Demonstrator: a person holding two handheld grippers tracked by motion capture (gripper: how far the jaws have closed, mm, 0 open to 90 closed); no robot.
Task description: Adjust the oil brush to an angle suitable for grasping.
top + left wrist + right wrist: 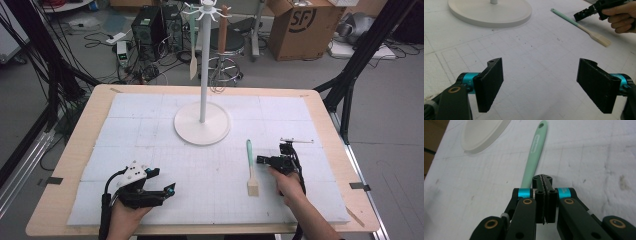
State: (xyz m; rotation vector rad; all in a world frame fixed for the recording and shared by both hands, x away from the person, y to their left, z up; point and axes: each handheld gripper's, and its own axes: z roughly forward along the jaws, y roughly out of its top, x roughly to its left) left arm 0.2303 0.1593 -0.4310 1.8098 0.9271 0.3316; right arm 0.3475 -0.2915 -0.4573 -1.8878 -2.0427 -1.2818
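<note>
A spatula (250,167) with a mint-green handle and a wooden blade lies flat on the white foam mat, handle end toward the stand. In the right gripper view its handle (534,152) runs up from behind my jaws. My right gripper (261,160) hovers just right of the handle, jaws pressed together with nothing between them (544,178). It also appears far off in the left gripper view (584,14), beside the spatula (580,25). My left gripper (170,189) rests near the front left of the mat, its jaws spread wide and empty (540,82).
A white utensil stand (202,122) with a round base (490,11) rises at the mat's centre back; another mint spatula (193,45) and a brown-handled utensil (223,35) hang from its hooks. The wooden table's rim (85,135) frames the mat. Cables, boxes and a stool crowd the floor behind.
</note>
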